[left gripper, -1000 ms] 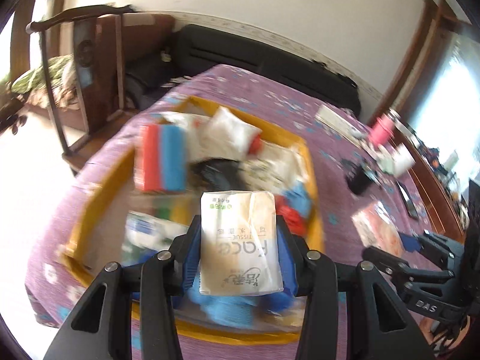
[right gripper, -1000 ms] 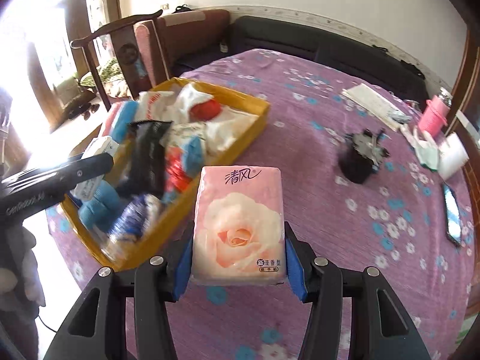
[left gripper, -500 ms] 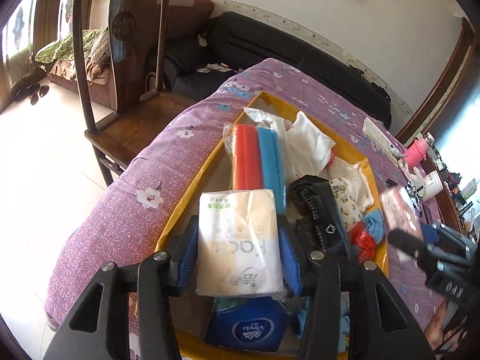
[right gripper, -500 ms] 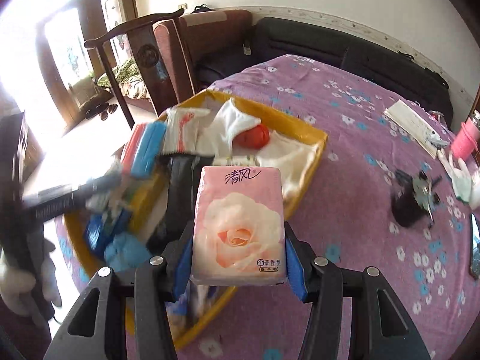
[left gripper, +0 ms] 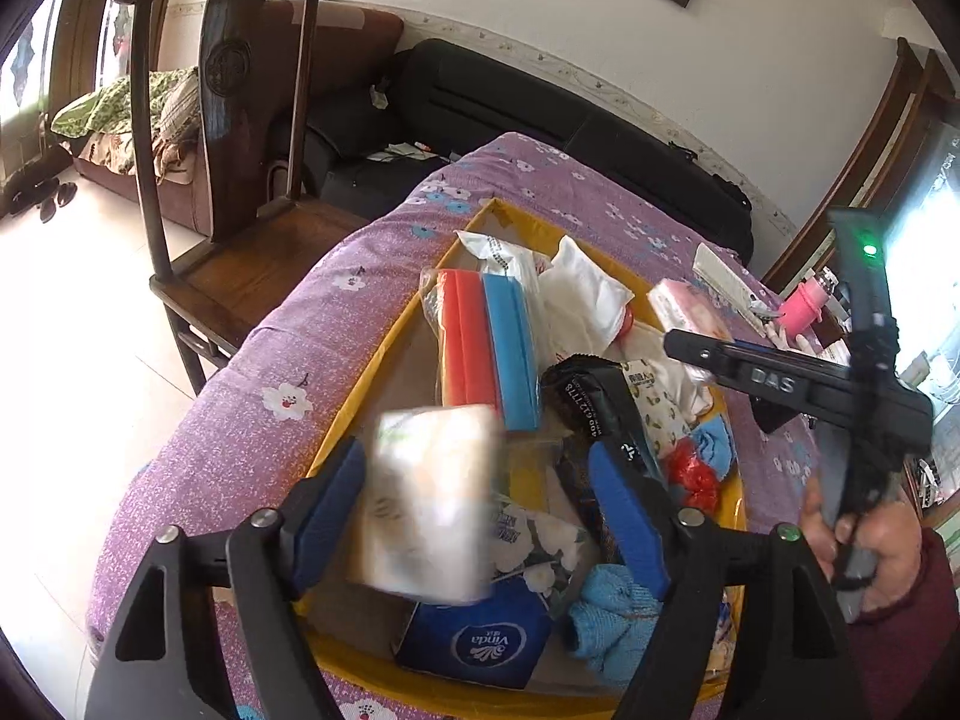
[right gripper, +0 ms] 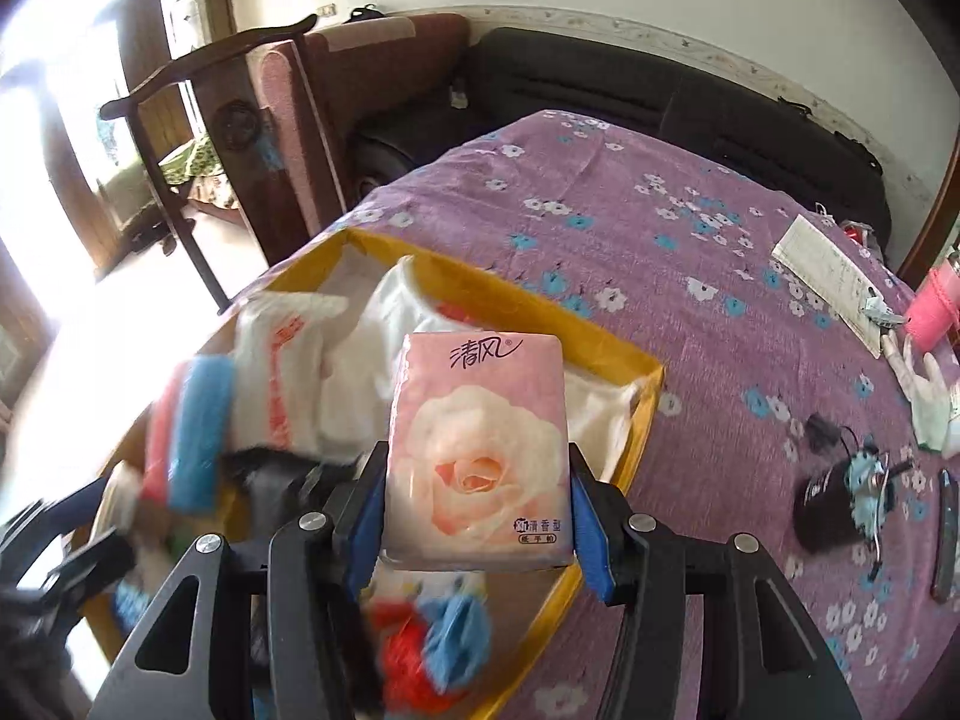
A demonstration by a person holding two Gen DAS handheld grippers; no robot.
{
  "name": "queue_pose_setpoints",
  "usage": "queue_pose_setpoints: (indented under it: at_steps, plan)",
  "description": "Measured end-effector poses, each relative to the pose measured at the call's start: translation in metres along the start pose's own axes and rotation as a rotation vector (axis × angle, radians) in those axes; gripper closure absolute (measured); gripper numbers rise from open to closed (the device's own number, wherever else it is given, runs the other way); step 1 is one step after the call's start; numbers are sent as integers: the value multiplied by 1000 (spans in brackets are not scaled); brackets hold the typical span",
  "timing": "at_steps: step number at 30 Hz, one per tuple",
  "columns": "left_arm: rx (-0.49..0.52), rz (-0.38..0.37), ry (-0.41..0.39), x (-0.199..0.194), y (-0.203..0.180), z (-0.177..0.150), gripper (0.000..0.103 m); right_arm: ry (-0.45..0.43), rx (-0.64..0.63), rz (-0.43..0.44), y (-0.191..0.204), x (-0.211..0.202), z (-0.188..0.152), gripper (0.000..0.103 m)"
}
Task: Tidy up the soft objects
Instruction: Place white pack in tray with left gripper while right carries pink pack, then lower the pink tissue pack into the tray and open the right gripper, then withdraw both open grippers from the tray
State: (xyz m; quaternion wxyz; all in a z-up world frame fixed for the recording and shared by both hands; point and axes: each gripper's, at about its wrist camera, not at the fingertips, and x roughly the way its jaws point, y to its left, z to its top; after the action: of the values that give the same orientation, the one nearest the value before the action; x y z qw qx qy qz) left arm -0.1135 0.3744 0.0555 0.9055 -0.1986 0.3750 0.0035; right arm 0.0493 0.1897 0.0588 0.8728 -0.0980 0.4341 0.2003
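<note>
Here, a table [left gripper: 336,324] under a purple flowered cloth fills the room's middle, with a dark wooden chair [left gripper: 228,120] at ten o'clock in the left wrist view and a black sofa [left gripper: 540,114] along the white wall at twelve o'clock. A yellow tray [left gripper: 384,354] lies on the cloth, heaped with soft goods: a red and blue sponge pack [left gripper: 486,342] with its long axis running toward twelve o'clock, white cloths [left gripper: 579,300] at one o'clock of it, a black packet [left gripper: 591,396], and a blue Vinda tissue pack [left gripper: 480,636] at the near rim.

The left gripper [left gripper: 480,510] hangs over the tray's near end, its fingers spread wide. A blurred white tissue pack [left gripper: 429,498] sits between them, against the left finger and clear of the right one; I cannot tell whether it touches anything below.

The right gripper [right gripper: 474,516] has its fingers clamped on the sides of a pink rose tissue pack [right gripper: 480,450], held over the tray's right rim [right gripper: 642,420]. Its long axis points away to twelve o'clock, printed face up. At three o'clock on the cloth lie a black gadget [right gripper: 834,504] and a pink cup [right gripper: 930,306].
</note>
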Motion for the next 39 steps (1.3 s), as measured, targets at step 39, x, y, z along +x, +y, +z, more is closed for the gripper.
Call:
queue_pose_setpoints:
  at_steps: [39]
  plan:
    - [171, 311, -270, -69, -132, -65, 0, -253, -90, -1, -18, -148, -172, 15]
